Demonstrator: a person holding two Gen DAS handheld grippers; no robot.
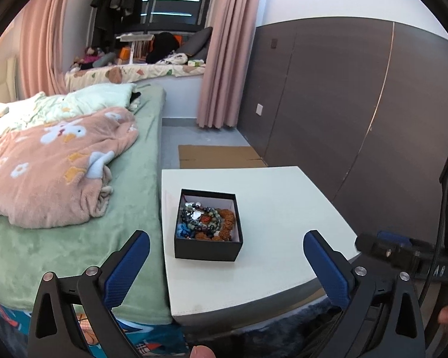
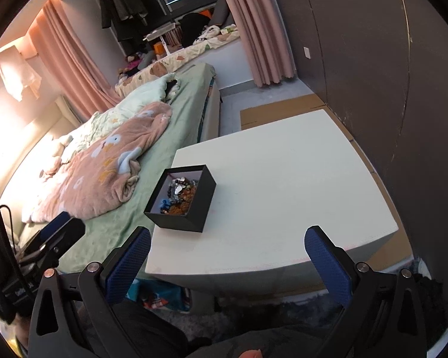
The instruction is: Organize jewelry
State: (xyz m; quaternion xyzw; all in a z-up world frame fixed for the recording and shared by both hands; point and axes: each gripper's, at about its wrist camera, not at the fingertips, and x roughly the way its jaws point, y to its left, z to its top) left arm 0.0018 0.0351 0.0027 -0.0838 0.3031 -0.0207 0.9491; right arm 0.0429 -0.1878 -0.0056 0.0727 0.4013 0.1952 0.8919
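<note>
Beaded jewelry [image 1: 204, 220] heaped in open black cardboard box [image 1: 207, 249] on white square table [image 1: 283, 214]. Left gripper [image 1: 226, 256] and right gripper [image 2: 227, 252] both spread wide, empty, short of box.

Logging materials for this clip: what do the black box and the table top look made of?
Black box: probably rigid cardboard, matte; thin straight walls, pale lining, no shine. Table top: smooth off-white surface, perhaps laminate or faux leather; a faint stitch-like line runs along its front edge, so it stays uncertain.

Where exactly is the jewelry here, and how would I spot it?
Find the white table beside the green bed. On its bed-side half sits a small open black box, the only thing on the tabletop. It holds a tangle of beaded bracelets.
</note>
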